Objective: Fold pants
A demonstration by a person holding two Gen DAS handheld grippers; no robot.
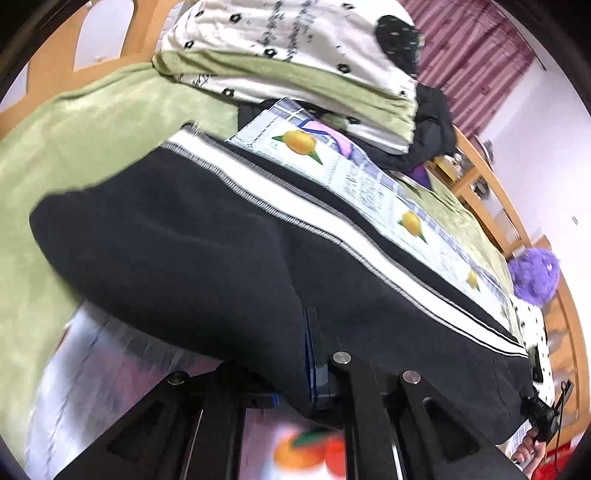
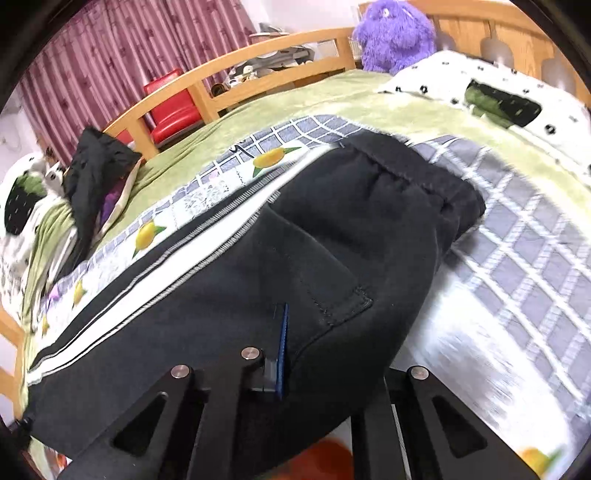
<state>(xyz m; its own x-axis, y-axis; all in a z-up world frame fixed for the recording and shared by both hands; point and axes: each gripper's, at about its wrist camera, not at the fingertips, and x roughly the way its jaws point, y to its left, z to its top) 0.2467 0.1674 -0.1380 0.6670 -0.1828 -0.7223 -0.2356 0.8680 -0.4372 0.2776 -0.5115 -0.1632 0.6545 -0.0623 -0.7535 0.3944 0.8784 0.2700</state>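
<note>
with both tools clenched on the black pants (image 2: 258,266), left tool (image 1: 314,369) and right tool (image 2: 282,354) hold the near edge while the rest lies on the checked sheet (image 2: 517,258) over the bed. risk: thick fleece slips from one pad, so the fold lands skewed and the white stripe (image 1: 295,206) misaligns.

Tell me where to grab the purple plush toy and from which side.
Grip the purple plush toy around its fluffy upper body, coming from the bed side. It sits upright against the wooden bed rail, so the rail blocks its back, while the front faces the open green blanket; the soft fur should pinch easily.
</note>
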